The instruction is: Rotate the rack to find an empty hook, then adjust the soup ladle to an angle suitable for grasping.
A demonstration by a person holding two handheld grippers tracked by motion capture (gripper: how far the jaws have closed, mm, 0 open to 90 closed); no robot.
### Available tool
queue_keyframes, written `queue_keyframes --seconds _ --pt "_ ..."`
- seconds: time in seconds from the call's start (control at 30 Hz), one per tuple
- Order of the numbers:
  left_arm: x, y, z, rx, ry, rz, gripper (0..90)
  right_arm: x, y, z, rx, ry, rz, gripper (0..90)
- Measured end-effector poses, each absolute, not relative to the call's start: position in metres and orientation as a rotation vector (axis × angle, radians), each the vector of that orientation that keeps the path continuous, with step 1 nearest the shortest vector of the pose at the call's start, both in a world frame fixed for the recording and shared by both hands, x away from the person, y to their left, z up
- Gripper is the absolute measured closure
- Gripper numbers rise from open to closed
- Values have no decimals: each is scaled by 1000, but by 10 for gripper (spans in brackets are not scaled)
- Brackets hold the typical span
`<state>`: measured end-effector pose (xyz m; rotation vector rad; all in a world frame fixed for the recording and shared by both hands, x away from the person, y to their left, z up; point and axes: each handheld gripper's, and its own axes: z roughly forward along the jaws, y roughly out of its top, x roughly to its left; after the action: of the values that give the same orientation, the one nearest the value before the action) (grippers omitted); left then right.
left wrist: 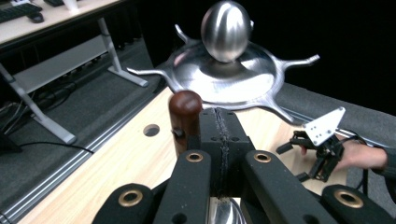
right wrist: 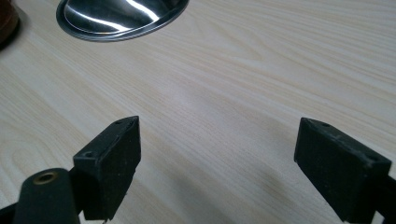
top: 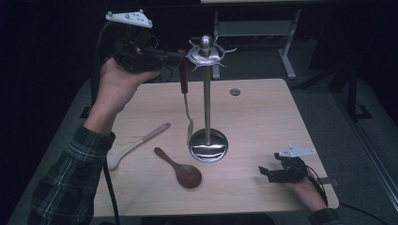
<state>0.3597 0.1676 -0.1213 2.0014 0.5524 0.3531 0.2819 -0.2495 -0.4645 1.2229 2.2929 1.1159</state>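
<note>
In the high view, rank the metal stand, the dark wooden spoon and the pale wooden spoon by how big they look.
1. Metal stand, clearly the largest.
2. Pale wooden spoon.
3. Dark wooden spoon; the spoons look close in length, so their order is unsure.

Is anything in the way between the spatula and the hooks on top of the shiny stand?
Nothing visible is. The left gripper holds the spatula by its brown handle, right beside the hooked top of the stand. In the left gripper view the gap between the handle's tip and the nearest hooks looks open.
</note>
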Motion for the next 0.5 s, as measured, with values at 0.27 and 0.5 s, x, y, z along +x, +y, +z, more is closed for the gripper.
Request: queue_keyframes --seconds 0.27,0.5 --pt "349 175 -137 2022 548 335 900 282 -249 -465 1221 2294 1114 145" --pt "344 184 -163 2054 566 315 900 282 -250 -465 1226 2291 1119 145"
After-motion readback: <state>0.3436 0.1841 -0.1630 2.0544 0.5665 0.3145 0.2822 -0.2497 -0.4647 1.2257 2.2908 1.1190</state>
